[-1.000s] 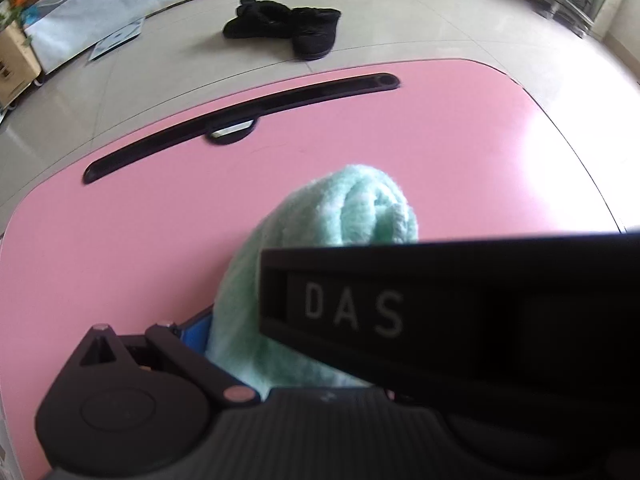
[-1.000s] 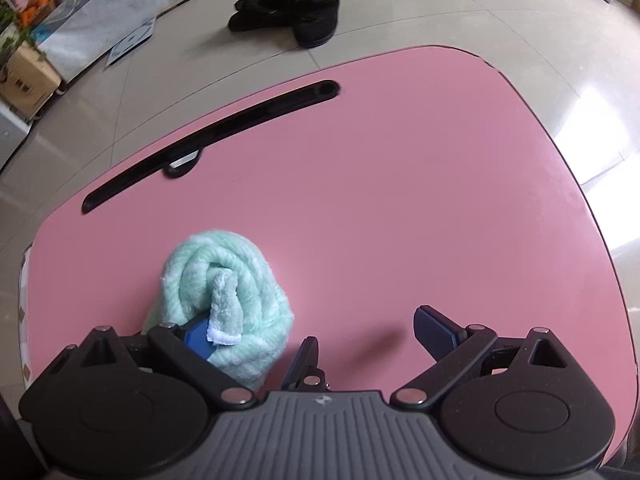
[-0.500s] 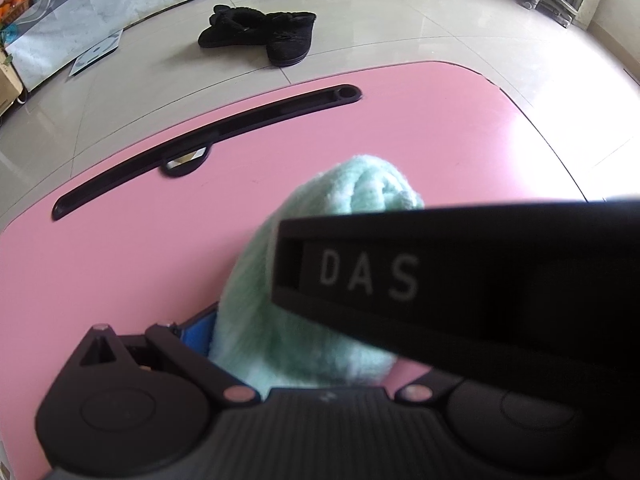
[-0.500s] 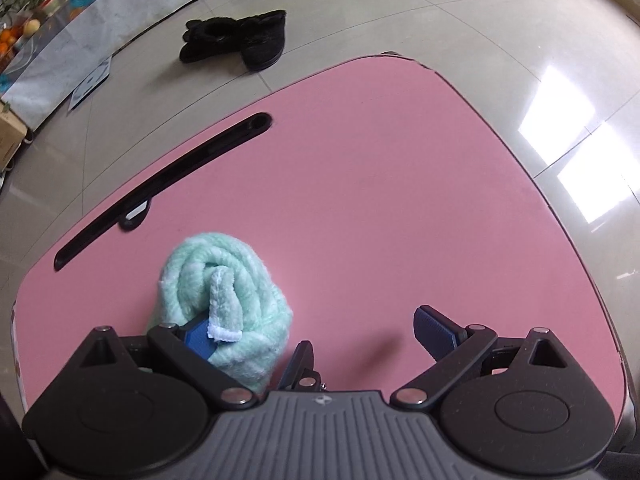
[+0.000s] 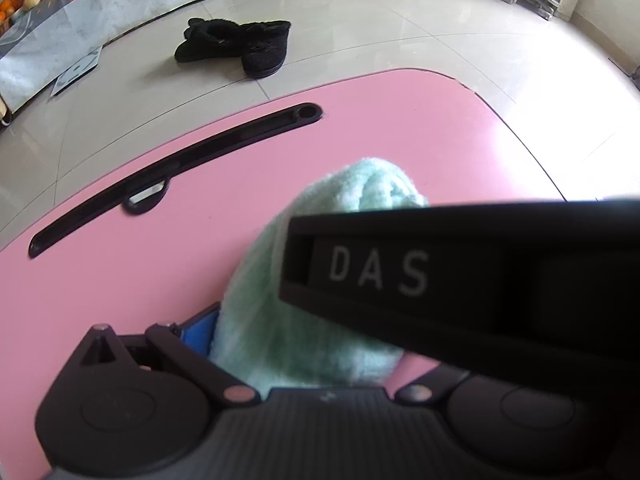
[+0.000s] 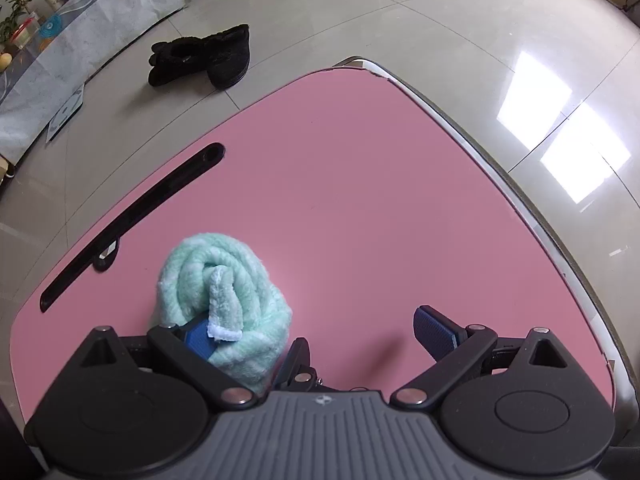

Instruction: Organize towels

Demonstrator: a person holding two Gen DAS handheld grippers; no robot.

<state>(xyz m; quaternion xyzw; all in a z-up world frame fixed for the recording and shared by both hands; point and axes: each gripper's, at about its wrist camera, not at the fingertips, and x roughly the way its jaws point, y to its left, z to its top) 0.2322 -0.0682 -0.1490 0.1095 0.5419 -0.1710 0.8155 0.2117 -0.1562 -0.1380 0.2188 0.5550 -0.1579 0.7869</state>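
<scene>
Towel: the rolled mint-green towel point(image 6: 224, 304) lies on the pink surface point(image 6: 360, 208), in the lower left of your right-hand view; in the left-hand view it fills the lower centre point(image 5: 280, 300).
Left gripper: your left gripper point(image 5: 304, 344) has the roll between its fingers, with one blue pad pressed into the towel's left side. The other finger is hidden behind the black bar marked DAS, so the hold looks firm, though you cannot see both sides of it.
Right gripper: your right gripper point(image 6: 324, 334) has its fingers standing wide apart. The left pad is just beside the towel's loose white-edged corner, the right pad is over bare pink, and nothing is clamped.
Why so: you seem to pin the roll with one hand so it cannot unwind while the other stays free to tuck that corner.
Axis: the roll's long axis runs from the lower edge up and slightly left, its spiral end facing the black slot point(image 6: 128, 224).
Elsewhere: black slippers point(image 6: 200, 58) sit on the floor, upper left.
</scene>
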